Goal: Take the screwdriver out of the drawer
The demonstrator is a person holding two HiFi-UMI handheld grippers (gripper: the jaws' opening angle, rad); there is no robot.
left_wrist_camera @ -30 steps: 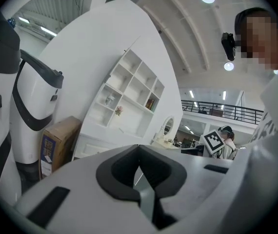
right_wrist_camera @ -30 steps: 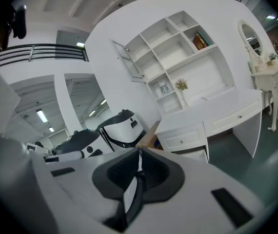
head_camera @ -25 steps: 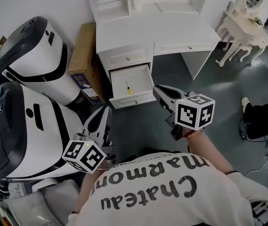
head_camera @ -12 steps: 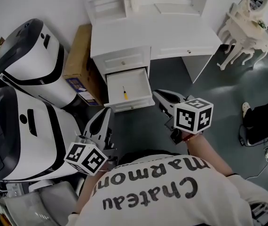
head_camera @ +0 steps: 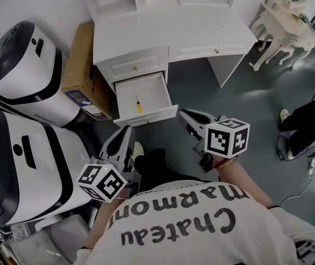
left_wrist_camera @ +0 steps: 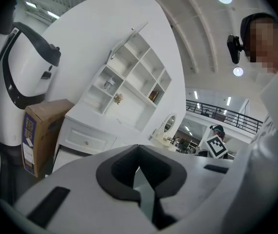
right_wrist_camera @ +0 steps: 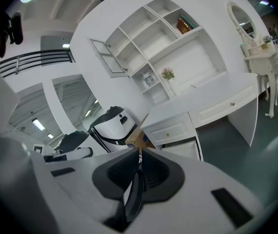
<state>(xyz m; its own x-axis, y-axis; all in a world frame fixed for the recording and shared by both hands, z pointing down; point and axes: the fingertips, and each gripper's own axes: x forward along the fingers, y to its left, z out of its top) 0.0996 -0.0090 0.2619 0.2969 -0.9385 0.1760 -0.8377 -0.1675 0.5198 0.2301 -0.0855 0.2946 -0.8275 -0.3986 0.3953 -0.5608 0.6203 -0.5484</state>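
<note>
The screwdriver (head_camera: 138, 103), thin with a yellow handle, lies in the open white drawer (head_camera: 146, 116) of the white desk (head_camera: 174, 32). Both grippers hang over the grey floor in front of the drawer. My left gripper (head_camera: 125, 130) is below the drawer's front, shut and empty, pointing towards the desk. My right gripper (head_camera: 183, 114) is just right of the drawer's front corner, also shut with nothing in it. In the left gripper view the left gripper (left_wrist_camera: 139, 150) faces the desk and its shelves. In the right gripper view the right gripper (right_wrist_camera: 139, 152) faces the drawer.
Two large white-and-black machines (head_camera: 25, 93) stand at the left, with a cardboard box (head_camera: 80, 65) against the desk's side. An ornate white table (head_camera: 282, 24) is at the upper right. A seated person's legs (head_camera: 306, 126) are at the right. My own shoe (head_camera: 138, 148) is between the grippers.
The desk and open drawer have slid left in the head view. A shoe and dark trouser leg have come into sight between the grippers. Both grippers stay shut and empty.
</note>
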